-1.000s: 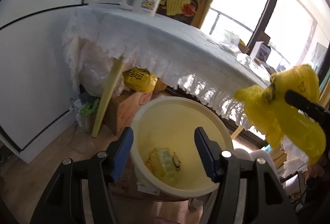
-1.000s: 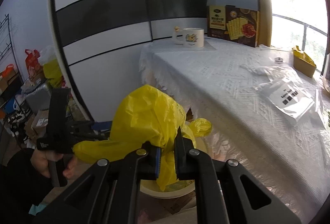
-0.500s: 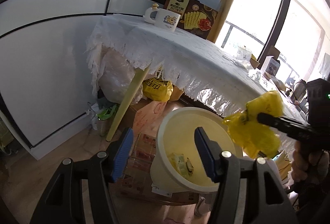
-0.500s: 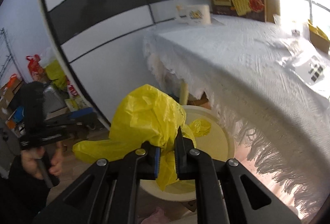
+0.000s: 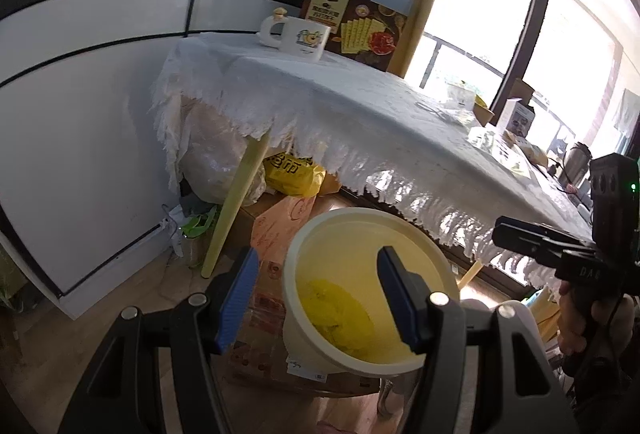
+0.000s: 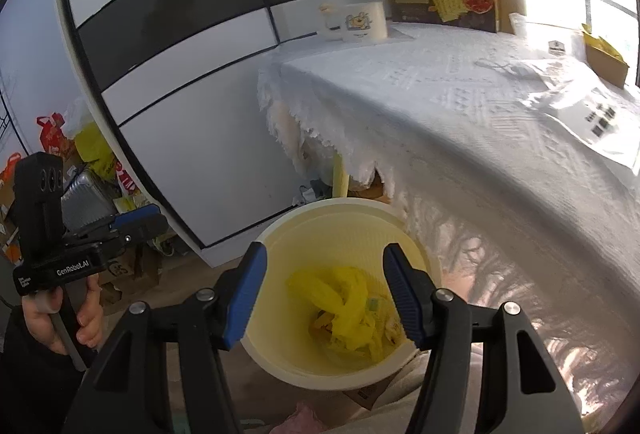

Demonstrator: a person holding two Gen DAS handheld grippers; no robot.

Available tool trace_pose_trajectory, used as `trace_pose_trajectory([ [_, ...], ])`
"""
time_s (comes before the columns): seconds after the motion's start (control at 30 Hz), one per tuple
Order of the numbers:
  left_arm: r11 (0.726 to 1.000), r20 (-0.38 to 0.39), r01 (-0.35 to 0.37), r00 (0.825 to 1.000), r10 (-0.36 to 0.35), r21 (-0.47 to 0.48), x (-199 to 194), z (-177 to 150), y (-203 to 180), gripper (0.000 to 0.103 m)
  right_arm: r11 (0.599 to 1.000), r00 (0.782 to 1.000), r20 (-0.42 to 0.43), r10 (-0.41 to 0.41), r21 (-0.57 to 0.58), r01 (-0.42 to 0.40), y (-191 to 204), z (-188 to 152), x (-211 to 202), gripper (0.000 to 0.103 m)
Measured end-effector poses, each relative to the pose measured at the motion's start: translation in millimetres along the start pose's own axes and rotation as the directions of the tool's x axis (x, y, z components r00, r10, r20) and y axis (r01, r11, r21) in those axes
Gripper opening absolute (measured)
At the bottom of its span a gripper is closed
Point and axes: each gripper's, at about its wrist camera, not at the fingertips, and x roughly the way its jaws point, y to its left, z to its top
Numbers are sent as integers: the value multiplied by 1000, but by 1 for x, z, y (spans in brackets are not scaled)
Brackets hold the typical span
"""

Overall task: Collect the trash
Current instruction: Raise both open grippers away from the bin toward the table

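The right hand-held gripper (image 6: 324, 292) hangs over the cream plastic bin (image 6: 280, 362) with its blue-padded jaws apart; they have just been opening, and nothing sits between them. Below the gap, the crumpled yellow plastic bag (image 6: 340, 306) lies inside the bin, on top of some smaller scraps that are too blurred to identify. From the left wrist view the same bag (image 5: 332, 306) shows as a yellow heap against the bin's near inner wall, and the bin (image 5: 404, 230) stands on the floor at the fringed edge of the counter (image 5: 360, 114), which is covered with a white lace tablecloth.

The left hand-held gripper (image 5: 316, 290) is also spread and empty, aimed down toward the bin's rim. A hand (image 6: 60, 318) grips its handle at the left of the right wrist view.

At the far end of the counter stand a white mug (image 5: 306, 38) with a cartoon print and a brown biscuit box (image 5: 356, 30), just beside each other. Flat clear plastic packets (image 6: 592, 114) lie on the cloth nearer the window. Under the counter, behind its yellow leg (image 5: 236, 210), sit a cardboard box (image 5: 276, 230) and a yellow printed bag (image 5: 292, 174).
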Motion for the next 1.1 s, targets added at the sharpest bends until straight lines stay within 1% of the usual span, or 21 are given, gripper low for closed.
trace_pose_trajectory([
  [0.13, 1000, 4, 12, 1000, -13, 28, -2, 4, -15, 62, 1000, 999, 29, -19, 22, 18, -11, -2, -20, 58],
  [0.27, 998, 7, 30, 1000, -30, 62, -3, 8, -34, 62, 999, 997, 72, -41, 31, 39, -21, -3, -50, 58],
  [0.43, 993, 10, 56, 998, -58, 106, -1, 13, -61, 62, 996, 988, 128, -88, 27, 85, -32, -6, -87, 58],
  [0.53, 988, 5, 74, 997, -75, 134, 2, 17, -81, 62, 994, 983, 147, -112, 31, 109, -41, -10, -102, 58],
  [0.77, 974, -5, 111, 994, -113, 197, 11, 22, -126, 62, 984, 967, 188, -170, 93, 155, -75, -24, -140, 58],
  [0.93, 962, -20, 134, 991, -133, 237, 19, 23, -156, 62, 976, 960, 206, -191, 142, 164, -102, -34, -161, 58],
  [1.1, 949, -32, 157, 988, -154, 275, 28, 28, -187, 62, 965, 947, 227, -226, 185, 187, -126, -43, -180, 58],
])
